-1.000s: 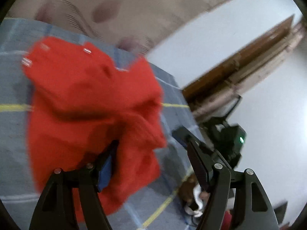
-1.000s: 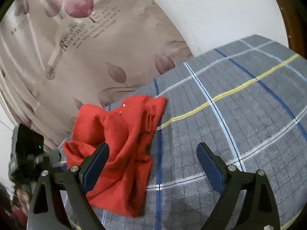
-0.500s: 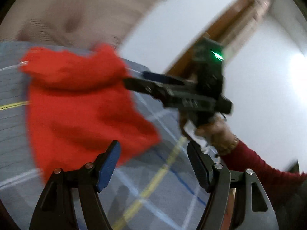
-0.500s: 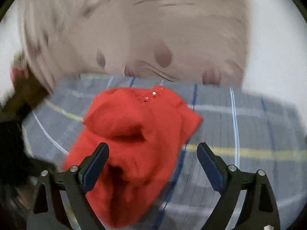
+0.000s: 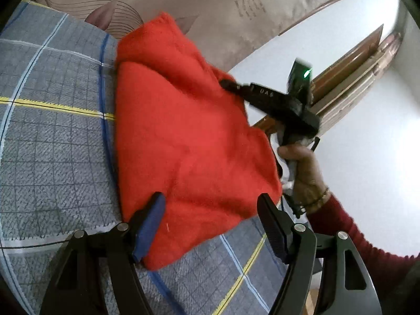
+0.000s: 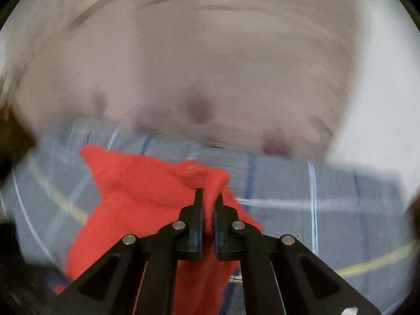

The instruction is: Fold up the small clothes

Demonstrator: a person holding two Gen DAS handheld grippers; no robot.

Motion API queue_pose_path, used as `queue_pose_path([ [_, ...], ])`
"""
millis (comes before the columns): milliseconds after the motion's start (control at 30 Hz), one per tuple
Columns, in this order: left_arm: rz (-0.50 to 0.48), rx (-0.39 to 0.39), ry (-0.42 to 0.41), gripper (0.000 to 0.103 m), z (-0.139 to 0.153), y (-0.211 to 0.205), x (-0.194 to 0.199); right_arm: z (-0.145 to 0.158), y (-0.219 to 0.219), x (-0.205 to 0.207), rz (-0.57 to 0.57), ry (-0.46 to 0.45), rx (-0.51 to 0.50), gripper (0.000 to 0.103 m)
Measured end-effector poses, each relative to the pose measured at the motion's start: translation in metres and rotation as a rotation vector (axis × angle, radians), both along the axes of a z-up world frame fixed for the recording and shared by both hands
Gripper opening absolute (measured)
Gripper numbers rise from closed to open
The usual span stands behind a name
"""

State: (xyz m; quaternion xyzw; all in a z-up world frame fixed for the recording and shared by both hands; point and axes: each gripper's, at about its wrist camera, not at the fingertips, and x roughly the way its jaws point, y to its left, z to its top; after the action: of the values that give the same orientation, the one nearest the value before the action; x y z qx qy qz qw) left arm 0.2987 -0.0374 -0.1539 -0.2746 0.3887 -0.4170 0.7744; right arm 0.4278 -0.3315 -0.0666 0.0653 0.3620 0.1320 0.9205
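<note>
Right wrist view: right gripper [image 6: 208, 199] clamped shut on a pinch of the red garment [image 6: 147, 191], cloth bunched between the two fingers [image 6: 197, 210] and trailing down toward the plaid bedcover [image 6: 341, 204]; everything else smeared by blur. Left wrist view: same red garment [image 5: 183, 136] lying in a thick, doubled heap on the plaid bedcover [image 5: 52, 136], near its far edge by the patterned curtain [image 5: 210, 5]. Left gripper [image 5: 211, 211] spread wide, fingers [image 5: 151, 219] straddling the near corner of the cloth without pressing on it, so holding nothing. Right gripper [image 5: 228, 84] seen there biting the far upper edge, carried by a hand [image 5: 302, 168] in a dark red sleeve [image 5: 354, 249].

Risks, judged from this: only a small tuck of fleecy fabric gripped, so likely to slip free under a fast pull. Possibly more than one layer caught, dragging the whole heap instead of opening it. Near corner unpinned, so likely to slide along with the pull and leave a crooked fold. Garment close to the bed's edge, so liable to go over the side.
</note>
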Motion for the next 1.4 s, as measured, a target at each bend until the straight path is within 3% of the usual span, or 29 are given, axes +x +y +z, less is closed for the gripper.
queue_pose_path([
  [67,0.001,-0.011,0.003,0.073,-0.001,0.005,-0.004,-0.007,-0.023,-0.001,-0.019,0.009,0.117,0.006],
  [167,-0.001,-0.006,0.001,0.073,-0.002,0.019,-0.007,-0.015,-0.047,-0.006,-0.015,0.042,0.266,0.018],
  [233,0.000,-0.001,0.000,0.073,-0.001,0.011,-0.006,-0.018,-0.057,-0.010,-0.029,0.048,0.332,0.046],
  [300,0.001,-0.001,-0.001,0.073,-0.002,0.011,-0.006,-0.020,-0.068,-0.024,-0.042,0.041,0.406,0.064],
  [333,0.001,-0.001,0.000,0.073,-0.002,0.010,-0.005,-0.022,-0.071,-0.029,-0.043,0.046,0.438,0.068],
  [433,0.002,-0.001,0.000,0.073,-0.002,0.010,-0.005,-0.028,-0.070,-0.047,-0.008,0.080,0.506,0.069],
  [600,0.006,0.004,-0.001,0.073,-0.001,0.008,-0.005,-0.036,-0.035,-0.042,0.036,0.189,0.358,0.066],
  [667,0.009,0.006,0.000,0.073,0.003,-0.002,0.002,-0.035,-0.016,-0.036,0.094,0.200,0.308,0.018],
  [700,0.011,0.007,0.000,0.073,0.005,-0.006,0.005,-0.033,-0.006,-0.034,0.109,0.208,0.280,0.014],
  [733,0.014,0.008,0.001,0.073,0.005,-0.006,0.005,-0.030,0.002,-0.033,0.128,0.201,0.273,0.014],
  [800,0.015,0.008,0.003,0.073,0.004,-0.009,0.008,-0.023,0.010,-0.033,0.213,0.184,0.391,0.014],
  [867,0.015,0.010,0.003,0.073,0.004,-0.010,0.009,-0.013,-0.006,-0.038,0.292,0.078,0.633,0.013],
  [933,0.019,0.008,0.003,0.073,0.004,-0.010,0.009,-0.034,-0.026,-0.026,0.249,0.121,0.740,0.013],
  [967,0.020,0.008,0.004,0.073,0.004,-0.010,0.010,-0.054,-0.033,-0.018,0.206,0.189,0.750,0.013],
  [1033,0.018,0.007,0.004,0.073,0.003,-0.009,0.009,-0.084,-0.041,-0.014,0.133,0.276,0.673,0.015],
  [1100,0.019,0.007,0.004,0.073,0.003,-0.009,0.009,-0.102,-0.056,-0.021,0.106,0.300,0.750,0.017],
  [1133,0.019,0.006,0.005,0.073,0.003,-0.009,0.010,-0.104,-0.064,-0.026,0.083,0.289,0.784,0.027],
  [1200,0.019,0.006,0.005,0.073,0.003,-0.010,0.010,-0.097,-0.076,-0.036,0.034,0.239,0.757,0.050],
  [1400,0.018,0.005,0.004,0.073,0.002,-0.009,0.010,-0.047,-0.062,-0.083,0.118,0.122,0.664,0.052],
])
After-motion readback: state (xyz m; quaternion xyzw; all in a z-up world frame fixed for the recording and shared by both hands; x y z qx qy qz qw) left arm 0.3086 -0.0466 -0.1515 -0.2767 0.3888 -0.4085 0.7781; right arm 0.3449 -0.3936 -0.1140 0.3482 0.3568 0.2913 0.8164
